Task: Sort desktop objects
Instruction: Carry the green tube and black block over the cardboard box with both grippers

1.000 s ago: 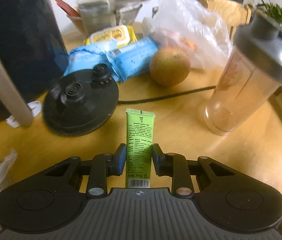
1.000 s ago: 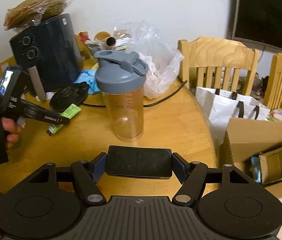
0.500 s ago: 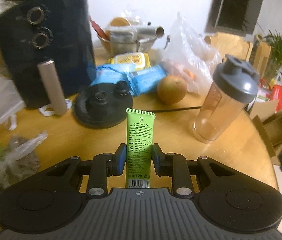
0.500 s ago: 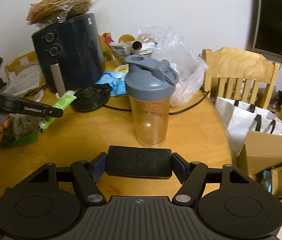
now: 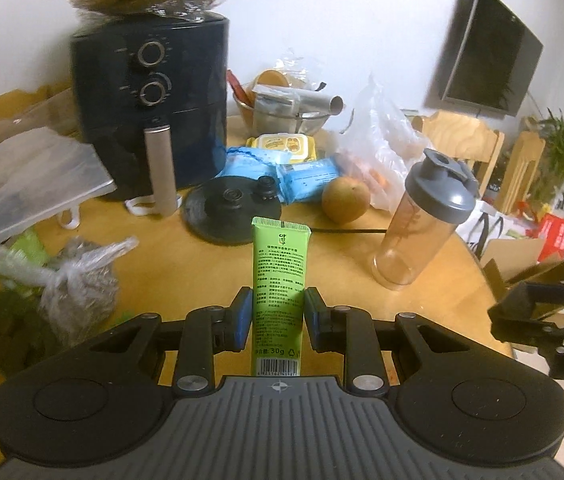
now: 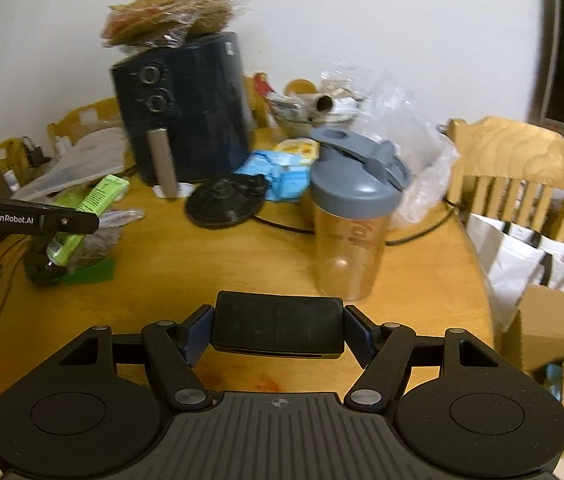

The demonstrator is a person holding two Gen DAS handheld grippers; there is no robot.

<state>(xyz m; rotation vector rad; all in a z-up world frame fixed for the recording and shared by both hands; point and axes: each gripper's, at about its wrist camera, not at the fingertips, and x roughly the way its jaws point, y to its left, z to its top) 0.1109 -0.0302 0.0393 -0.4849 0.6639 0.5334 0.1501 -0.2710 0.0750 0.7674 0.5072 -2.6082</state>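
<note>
Both grippers have lifted and pulled back from the table since a second ago: the left view now takes in the whole air fryer (image 5: 150, 116), and the shaker bottle (image 6: 355, 216) has slid right of centre in the right view.

Left gripper (image 5: 278, 316): jaws closed narrow on the green tube (image 5: 280, 296), pinched across its lower body, crimped end pointing out to 12 o'clock. Mid-body hold probably chosen so the soft tube doesn't fold. Right view shows it carried in the air, tilted, cap end down, over the bagged greens (image 6: 94, 240) at 9 o'clock.

Right gripper (image 6: 278, 328): jaws spread wide, clamped on the short ends of a flat black rectangular object (image 6: 278, 326), held level above the table edge. Can't tell what it is.

Outward from left claw: kettle base (image 5: 234, 210) at 12, its cord running right; pear (image 5: 345, 200) at 1; shaker at 2; blue packets (image 5: 282, 172) behind the base; clear bag (image 5: 377, 148) beyond the pear. Everything there sits loose on the wooden table (image 5: 186, 276).

My read: both items are in transit and no drop spot is evident yet. Risk: the tube slipping if the pinch loosens.
</note>
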